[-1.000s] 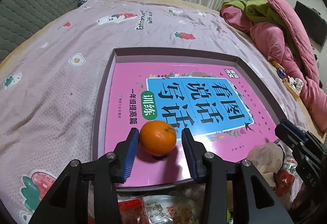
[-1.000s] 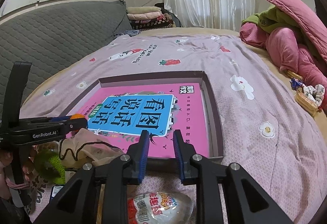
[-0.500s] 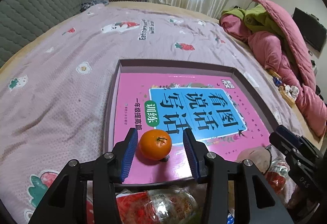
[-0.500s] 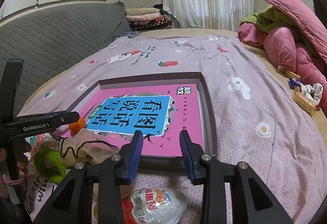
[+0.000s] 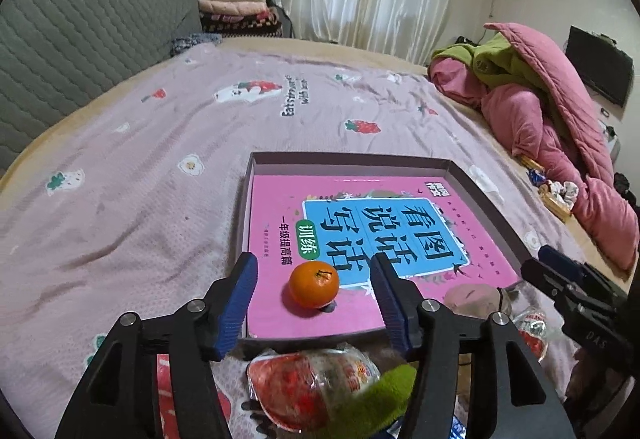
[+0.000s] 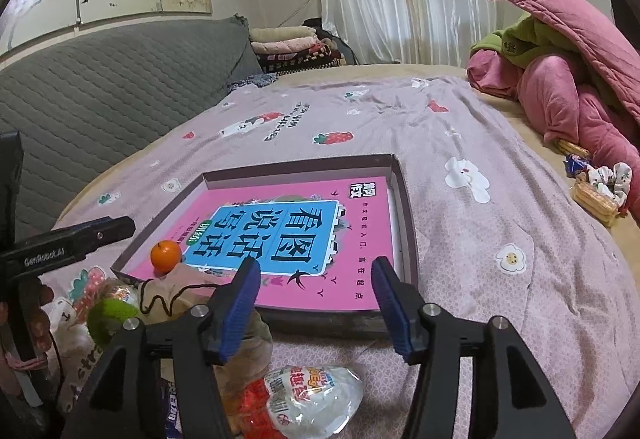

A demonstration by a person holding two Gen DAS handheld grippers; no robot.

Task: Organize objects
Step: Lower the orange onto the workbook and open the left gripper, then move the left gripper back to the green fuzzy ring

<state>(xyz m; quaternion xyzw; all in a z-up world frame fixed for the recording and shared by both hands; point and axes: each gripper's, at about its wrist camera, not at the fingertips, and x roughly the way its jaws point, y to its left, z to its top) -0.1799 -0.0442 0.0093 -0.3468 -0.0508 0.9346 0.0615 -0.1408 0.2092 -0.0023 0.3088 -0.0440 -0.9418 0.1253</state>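
Note:
A small orange (image 5: 314, 283) rests on a pink book (image 5: 360, 235) that lies inside a shallow dark box (image 5: 352, 159) on the bed. My left gripper (image 5: 314, 301) hovers just behind the orange; its jaws are opening and the pads stand clear of the fruit. In the right wrist view the orange (image 6: 166, 255) sits at the book's (image 6: 332, 239) near left corner. My right gripper (image 6: 316, 303) hangs over the box's (image 6: 404, 199) front edge, its jaws opening with nothing between them. Wrapped snack packets (image 5: 316, 383) (image 6: 308, 395) lie under both grippers.
A beige pouch with a dark cord (image 6: 176, 291) and a green fuzzy item (image 6: 110, 315) lie by the box's near corner. Pink and green quilts (image 5: 540, 99) are heaped at the right. A grey headboard (image 5: 80, 35) runs along the left. Snacks (image 6: 592, 195) lie by the quilts.
Both grippers' jaws have spread wider. The left gripper has let go of the orange and drawn back and up, so the orange lies free on the book. The right gripper has barely moved.

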